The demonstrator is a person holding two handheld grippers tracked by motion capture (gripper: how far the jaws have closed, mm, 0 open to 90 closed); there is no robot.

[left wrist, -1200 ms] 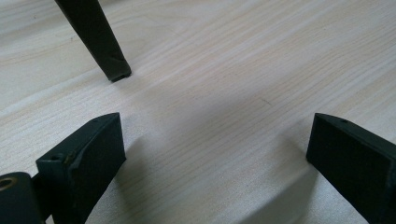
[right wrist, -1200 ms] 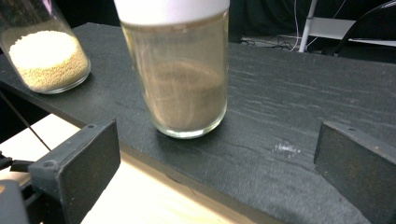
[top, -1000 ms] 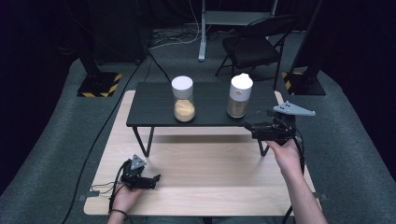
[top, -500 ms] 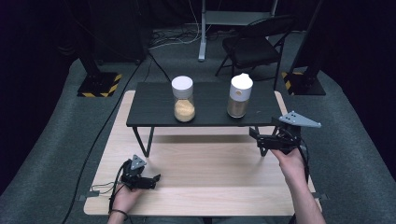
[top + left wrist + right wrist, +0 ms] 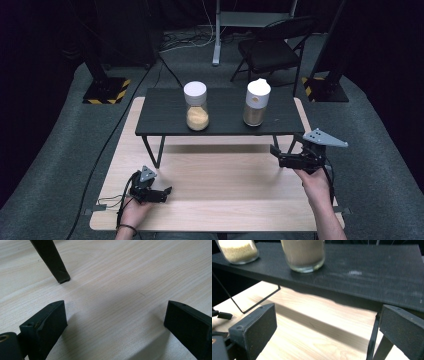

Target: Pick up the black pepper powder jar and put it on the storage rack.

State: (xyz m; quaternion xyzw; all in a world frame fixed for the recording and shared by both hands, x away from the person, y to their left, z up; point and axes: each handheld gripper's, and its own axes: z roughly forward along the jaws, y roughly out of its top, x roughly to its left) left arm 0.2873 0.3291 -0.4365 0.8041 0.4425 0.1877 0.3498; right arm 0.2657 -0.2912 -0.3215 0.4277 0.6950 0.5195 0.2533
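A low black shelf (image 5: 220, 122) stands on the wooden table (image 5: 225, 175) and carries two glass jars with white lids. The left jar (image 5: 195, 106) holds yellow grains; the right jar (image 5: 257, 102) holds a brownish fill. My right gripper (image 5: 276, 154) hovers open in front of the shelf's right end, below the right jar, jaws pointing left. In the right gripper view its open jaws (image 5: 327, 322) frame the shelf edge (image 5: 374, 277), with the brownish jar (image 5: 303, 255) and the yellow jar (image 5: 238, 251) above. My left gripper (image 5: 166, 192) rests open on the table at the near left, nothing between its jaws (image 5: 115, 322).
One of the shelf's thin black legs (image 5: 53, 262) stands just ahead of the left gripper. A folding chair (image 5: 272, 47), stand bases with hazard stripes (image 5: 106, 91) and cables lie on the grey floor beyond the table.
My right gripper has drawn back from the shelf's right end, lower and nearer to the person. The left gripper and both jars have stayed put.
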